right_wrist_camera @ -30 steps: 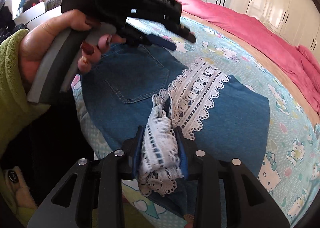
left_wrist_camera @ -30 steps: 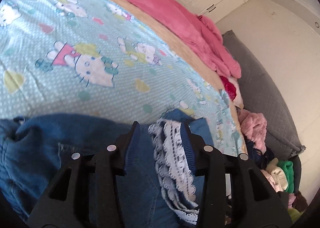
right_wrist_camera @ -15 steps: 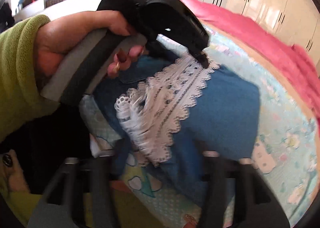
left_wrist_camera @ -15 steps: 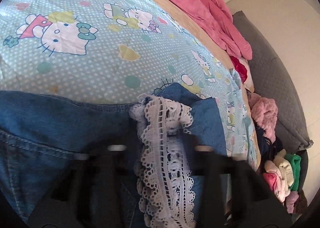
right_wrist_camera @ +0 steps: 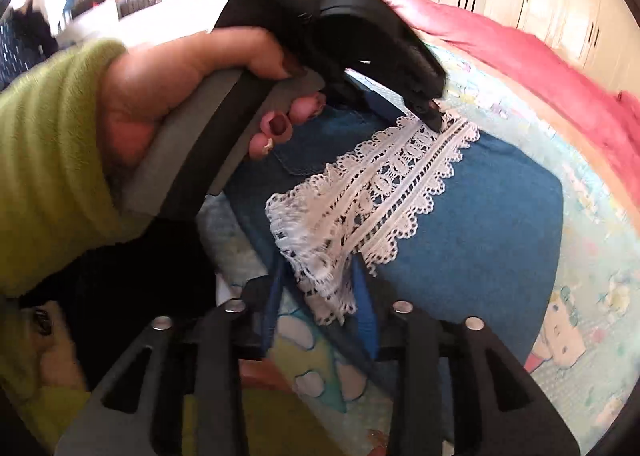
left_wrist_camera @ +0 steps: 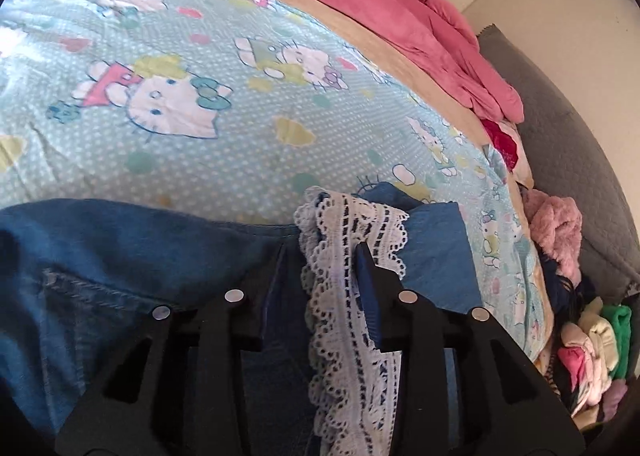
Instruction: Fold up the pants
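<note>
The pants are blue denim (left_wrist_camera: 140, 248) with a white lace hem (left_wrist_camera: 348, 224), and they lie folded on the bed. My left gripper (left_wrist_camera: 320, 256) hangs low over the fold; its jaws are opening, with lace and denim loose between them. In the right wrist view the lace hem (right_wrist_camera: 380, 184) runs slantwise across the denim (right_wrist_camera: 480, 208). My right gripper (right_wrist_camera: 318, 268) is at the near end of the lace, its jaws opening around the frill. A hand in a green sleeve (right_wrist_camera: 48, 160) holds the left gripper (right_wrist_camera: 430, 112), whose tips rest on the far end of the lace.
A light blue cartoon-cat sheet (left_wrist_camera: 240, 136) covers the bed, with a pink quilt (left_wrist_camera: 380, 8) along its far side. To the right a grey padded seat (left_wrist_camera: 580, 160) holds a heap of clothes (left_wrist_camera: 592, 336). Cream wardrobe doors (right_wrist_camera: 560, 4) stand behind.
A second ago both grippers pinched the bunched lace hem. Now the hem lies spread over the denim, and both pairs of jaws stand apart around it. The left gripper has sunk toward the cloth.
</note>
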A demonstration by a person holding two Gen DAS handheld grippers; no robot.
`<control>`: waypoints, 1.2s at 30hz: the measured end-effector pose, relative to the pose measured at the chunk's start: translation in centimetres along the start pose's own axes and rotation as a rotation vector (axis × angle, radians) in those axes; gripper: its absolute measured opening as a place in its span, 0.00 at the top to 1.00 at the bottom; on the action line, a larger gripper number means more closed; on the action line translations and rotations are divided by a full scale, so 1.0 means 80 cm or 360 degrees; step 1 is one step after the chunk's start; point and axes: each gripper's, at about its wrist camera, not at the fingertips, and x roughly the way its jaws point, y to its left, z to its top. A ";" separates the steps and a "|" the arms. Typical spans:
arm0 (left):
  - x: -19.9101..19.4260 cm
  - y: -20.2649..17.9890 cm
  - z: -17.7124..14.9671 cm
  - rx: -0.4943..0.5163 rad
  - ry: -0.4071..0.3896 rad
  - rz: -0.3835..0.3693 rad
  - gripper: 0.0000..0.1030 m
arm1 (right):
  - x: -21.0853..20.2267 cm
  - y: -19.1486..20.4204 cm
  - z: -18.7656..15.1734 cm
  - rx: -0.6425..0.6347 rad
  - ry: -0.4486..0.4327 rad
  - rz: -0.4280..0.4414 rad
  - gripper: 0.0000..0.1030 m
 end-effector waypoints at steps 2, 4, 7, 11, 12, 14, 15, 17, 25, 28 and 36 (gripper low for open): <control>-0.014 -0.001 -0.001 0.0017 -0.0038 0.0018 0.72 | -0.014 -0.015 -0.002 0.0107 -0.0020 0.0080 0.64; -0.031 -0.001 -0.004 0.0030 -0.0071 0.0042 0.72 | -0.031 -0.028 -0.003 0.0169 -0.0054 0.0078 0.62; -0.057 -0.002 -0.012 0.0039 -0.0119 0.0050 0.72 | -0.052 -0.055 -0.007 0.0235 -0.0100 0.0022 0.61; -0.087 -0.012 -0.032 0.0110 -0.0157 0.0075 0.72 | -0.063 -0.086 -0.013 0.0312 -0.0115 -0.0064 0.61; -0.093 -0.017 -0.040 0.0140 -0.0156 0.0079 0.72 | -0.063 -0.094 -0.017 0.0333 -0.0112 -0.0068 0.61; -0.099 -0.028 -0.055 0.0180 -0.0141 0.0067 0.72 | -0.061 -0.100 -0.020 0.0365 -0.0100 -0.0076 0.61; -0.100 -0.039 -0.064 0.0208 -0.0129 0.0056 0.72 | -0.060 -0.095 -0.021 0.0366 -0.0098 -0.0075 0.61; -0.101 -0.057 -0.078 0.0277 -0.0114 0.0029 0.72 | -0.052 -0.095 -0.022 0.0353 -0.0072 -0.0082 0.61; -0.053 -0.077 -0.129 0.0441 0.0120 0.0120 0.73 | -0.039 -0.104 -0.064 0.0398 0.0081 -0.0121 0.62; -0.050 -0.063 -0.134 0.0397 0.0103 0.0095 0.78 | -0.039 -0.109 -0.074 0.0437 0.0059 -0.0096 0.62; -0.076 -0.081 -0.131 0.0477 0.0010 0.0151 0.67 | -0.091 -0.130 -0.056 0.0495 -0.0123 -0.0145 0.52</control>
